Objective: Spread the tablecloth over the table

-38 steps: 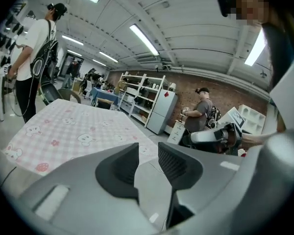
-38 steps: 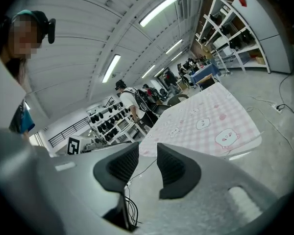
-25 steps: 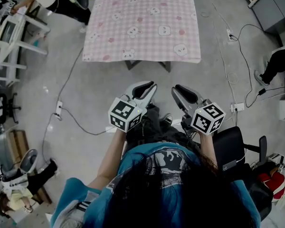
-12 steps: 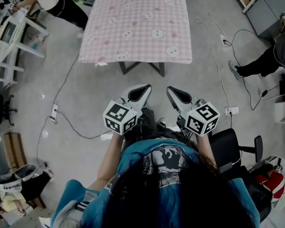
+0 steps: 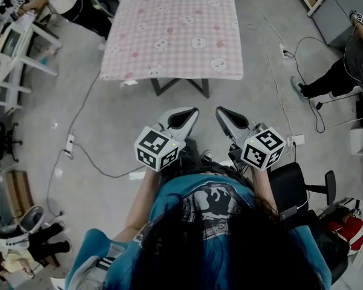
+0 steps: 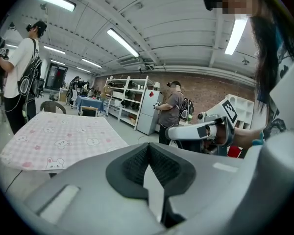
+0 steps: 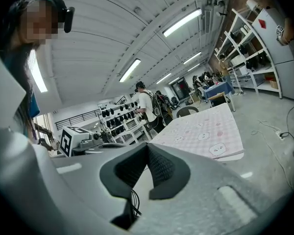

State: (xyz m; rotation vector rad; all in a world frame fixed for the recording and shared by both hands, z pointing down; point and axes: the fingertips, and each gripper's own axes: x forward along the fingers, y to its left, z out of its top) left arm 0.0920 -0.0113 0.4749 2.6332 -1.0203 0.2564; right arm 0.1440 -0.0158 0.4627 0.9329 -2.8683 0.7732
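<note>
A pink checked tablecloth (image 5: 172, 32) with small animal prints lies flat over the table at the top of the head view, its edges hanging over the sides. It also shows in the left gripper view as the tablecloth (image 6: 63, 138) and in the right gripper view as the tablecloth (image 7: 203, 131). My left gripper (image 5: 192, 110) and right gripper (image 5: 219, 110) are held side by side close to my body, well short of the table. Both are shut with nothing between the pads. The left gripper (image 6: 148, 148) and the right gripper (image 7: 148, 148) show pads pressed together.
Grey floor with cables (image 5: 85, 156) and a power strip (image 5: 69, 142) lies between me and the table. A black chair (image 5: 302, 183) stands at my right. A person (image 5: 342, 62) stands at the right, another person (image 5: 72, 2) at the upper left beside white racks (image 5: 12, 47).
The table now sits a little further left and higher in the head view. The person at the right edge has come nearer. Both grippers stay close in front of my body.
</note>
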